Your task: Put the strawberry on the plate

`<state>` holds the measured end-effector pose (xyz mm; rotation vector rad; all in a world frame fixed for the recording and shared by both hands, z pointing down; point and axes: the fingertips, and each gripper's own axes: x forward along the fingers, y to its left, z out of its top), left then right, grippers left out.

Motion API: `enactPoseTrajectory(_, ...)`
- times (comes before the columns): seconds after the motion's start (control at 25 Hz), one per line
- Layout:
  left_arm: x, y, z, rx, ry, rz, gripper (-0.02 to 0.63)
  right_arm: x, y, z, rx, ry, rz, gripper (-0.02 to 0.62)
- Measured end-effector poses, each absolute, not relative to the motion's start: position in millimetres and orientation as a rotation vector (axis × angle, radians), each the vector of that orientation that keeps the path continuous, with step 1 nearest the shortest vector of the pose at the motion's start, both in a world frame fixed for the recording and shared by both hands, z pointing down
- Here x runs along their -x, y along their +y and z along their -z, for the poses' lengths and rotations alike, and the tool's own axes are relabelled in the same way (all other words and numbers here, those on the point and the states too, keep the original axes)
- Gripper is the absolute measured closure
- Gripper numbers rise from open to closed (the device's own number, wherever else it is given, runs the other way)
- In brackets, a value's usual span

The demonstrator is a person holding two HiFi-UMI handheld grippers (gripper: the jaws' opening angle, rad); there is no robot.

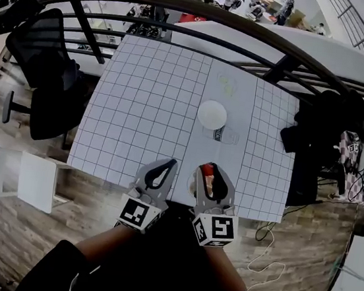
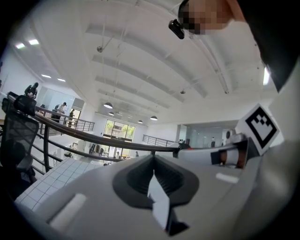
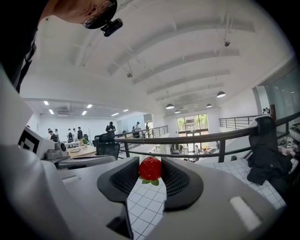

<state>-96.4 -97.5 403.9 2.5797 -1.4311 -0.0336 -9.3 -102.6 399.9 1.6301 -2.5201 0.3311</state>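
The person's forearms (image 1: 116,243) are reaching forward from the bottom of the head view, each ending in a gripper with a marker cube. Both grippers are hovering side by side over the near edge of the table (image 1: 141,103), which is wearing a white gridded cloth.

The right gripper (image 1: 209,170) is holding the strawberry (image 1: 208,172) at the tips of its jaws. In the right gripper view the jaws are standing partly apart, and their ribbed black pads (image 3: 174,177) are pressing on either side of the red strawberry (image 3: 150,168), whose green leaves are pointing down. The fruit is hanging clear of the cloth, just inside the near edge.

The left gripper (image 1: 169,163) is carrying nothing; in the left gripper view its jaws are meeting at the tips with nothing between them.

The plate (image 1: 212,115), white and round, is sitting near the middle of the table, a little toward the right edge and well apart from the strawberry. A clear bottle-like thing (image 1: 223,135) is lying just beside the plate on its near side.

A black office chair (image 1: 45,70) is standing off the left edge, and a dark railing (image 1: 187,6) is curving beyond the far edge.
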Motion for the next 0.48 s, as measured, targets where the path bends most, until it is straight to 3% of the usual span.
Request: enactPoseTrajectory(0.48, 52.9, -173.9, -411.1, -2.579, -1.433, -0.017, 0.598, -35.6, -182.9, -428.3, -1.616, -2.510, -0.420, 0.453)
